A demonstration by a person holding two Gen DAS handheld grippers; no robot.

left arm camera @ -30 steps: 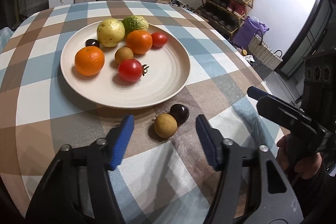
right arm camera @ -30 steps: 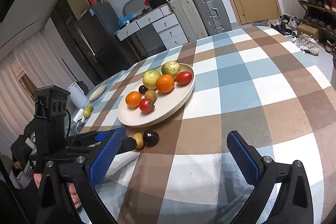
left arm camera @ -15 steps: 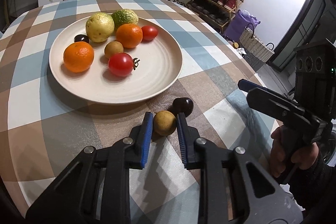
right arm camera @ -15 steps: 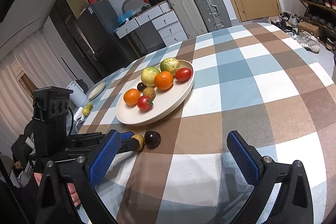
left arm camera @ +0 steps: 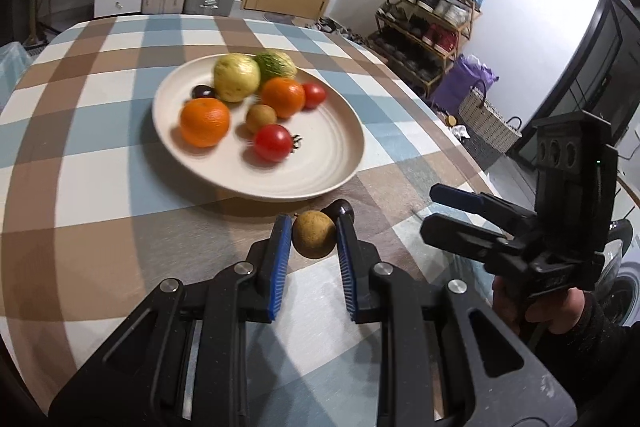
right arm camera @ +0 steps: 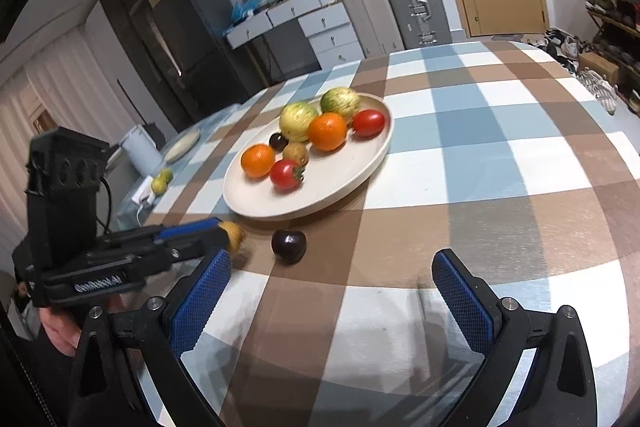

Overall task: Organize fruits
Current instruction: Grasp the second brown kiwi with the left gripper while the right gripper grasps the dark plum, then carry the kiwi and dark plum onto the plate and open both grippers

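- Left gripper closed since a second ago, now clamping brown fruit, lifted near plate rim.
- Right gripper wide, empty; plum ahead, bare cloth around.

Matt cream plate; woven checked cloth; glossy tomato; ribbed blue pads.
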